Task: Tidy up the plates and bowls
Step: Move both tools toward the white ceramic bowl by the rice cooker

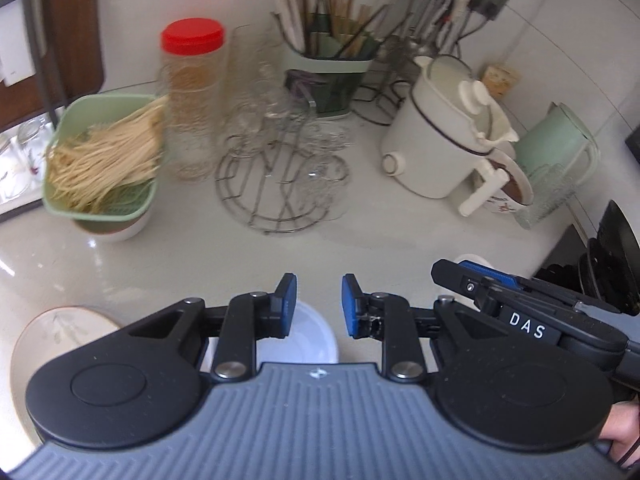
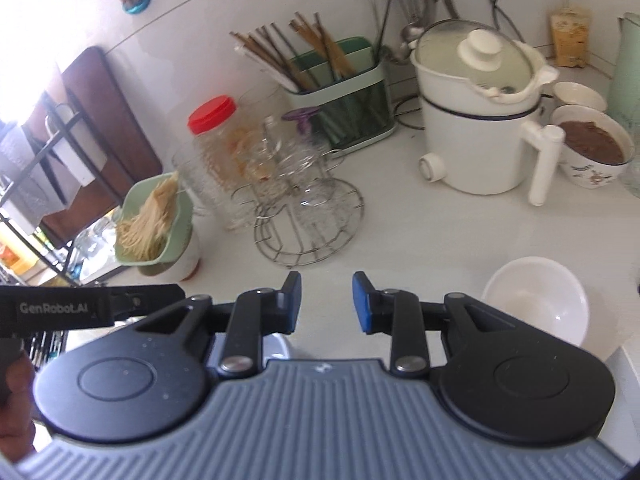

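My left gripper (image 1: 319, 306) is open above the white counter, with nothing between its blue pads. Just beneath it lies a white bowl (image 1: 308, 340), partly hidden by the fingers. A cream plate with a leaf pattern (image 1: 60, 332) lies at the lower left. My right gripper (image 2: 327, 302) is also open and empty. An empty white bowl (image 2: 536, 300) stands to its right, and a white rim (image 2: 278, 346) shows under its left finger. Each gripper appears side-on in the other's view: the right gripper (image 1: 476, 276) and the left gripper (image 2: 168, 294).
At the back stand a green basket of noodles on a bowl (image 1: 104, 156), a red-lidded jar (image 1: 192, 96), a wire rack with glasses (image 1: 280, 176), a chopstick holder (image 1: 328, 56), a white electric pot (image 1: 440, 136), a bowl of brown food (image 2: 592, 148) and a black pan (image 1: 616, 248).
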Motion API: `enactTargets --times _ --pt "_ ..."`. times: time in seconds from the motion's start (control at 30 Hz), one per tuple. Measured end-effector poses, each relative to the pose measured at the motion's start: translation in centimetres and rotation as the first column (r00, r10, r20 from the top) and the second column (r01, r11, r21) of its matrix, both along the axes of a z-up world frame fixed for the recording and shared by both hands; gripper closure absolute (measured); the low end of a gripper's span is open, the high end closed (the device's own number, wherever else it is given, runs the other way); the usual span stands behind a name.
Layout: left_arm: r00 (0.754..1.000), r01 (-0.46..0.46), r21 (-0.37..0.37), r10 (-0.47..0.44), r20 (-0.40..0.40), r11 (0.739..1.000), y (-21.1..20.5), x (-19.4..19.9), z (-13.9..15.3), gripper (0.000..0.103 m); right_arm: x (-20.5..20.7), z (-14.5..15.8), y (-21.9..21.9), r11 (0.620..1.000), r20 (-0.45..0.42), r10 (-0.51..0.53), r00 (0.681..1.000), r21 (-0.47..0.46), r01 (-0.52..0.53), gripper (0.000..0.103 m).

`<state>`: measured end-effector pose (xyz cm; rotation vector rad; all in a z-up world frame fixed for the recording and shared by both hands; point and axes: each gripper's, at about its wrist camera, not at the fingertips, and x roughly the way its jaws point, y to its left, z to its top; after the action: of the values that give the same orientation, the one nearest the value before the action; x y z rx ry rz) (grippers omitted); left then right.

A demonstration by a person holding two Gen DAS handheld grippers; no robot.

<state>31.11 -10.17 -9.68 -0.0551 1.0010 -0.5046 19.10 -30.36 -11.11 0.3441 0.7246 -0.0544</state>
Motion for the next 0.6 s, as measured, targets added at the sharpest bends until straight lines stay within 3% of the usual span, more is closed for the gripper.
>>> enactTargets --times 0.6 --pt "0.986 0.163 -0.022 -0.163 0.018 0.986 -7.4 -0.2 -0.3 0.075 -3.9 0.0 -5.1 0.982 0.019 -0.183 0.983 -0.032 0.184 0.071"
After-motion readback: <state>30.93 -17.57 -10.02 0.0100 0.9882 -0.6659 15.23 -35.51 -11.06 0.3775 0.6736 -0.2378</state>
